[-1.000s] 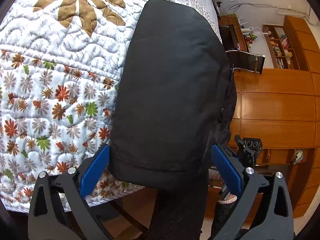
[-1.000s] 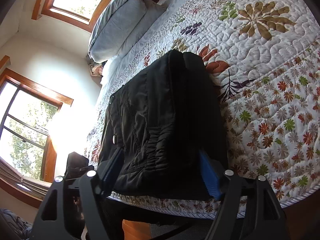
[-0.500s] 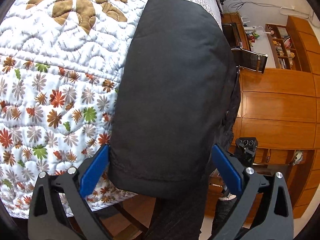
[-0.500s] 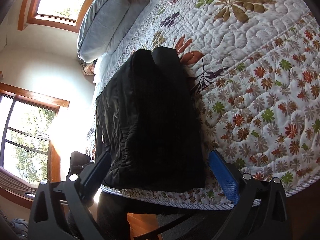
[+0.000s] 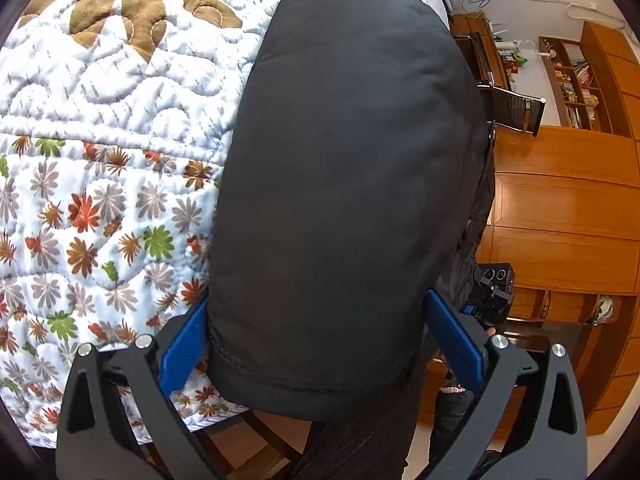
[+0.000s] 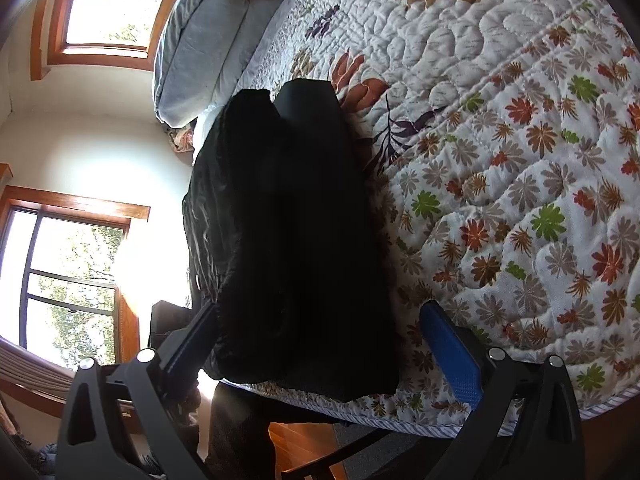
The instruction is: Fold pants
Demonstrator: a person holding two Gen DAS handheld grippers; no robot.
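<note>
Right gripper (image 6: 320, 344) has pulled back, jaws wide around pants (image 6: 304, 240).

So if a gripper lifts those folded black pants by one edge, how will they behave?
The black pants look padded and puffy, so probably light for their bulk. They would likely droop and unfold, since the stacked layers lie loose. Their smooth fabric might slide on the quilt.

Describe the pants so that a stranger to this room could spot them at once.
Find the bed with the flowered quilt. At its near edge lie the pants, folded into a thick bundle. They are the only plain black thing on the quilt; the pale pillow is at the far end.
</note>
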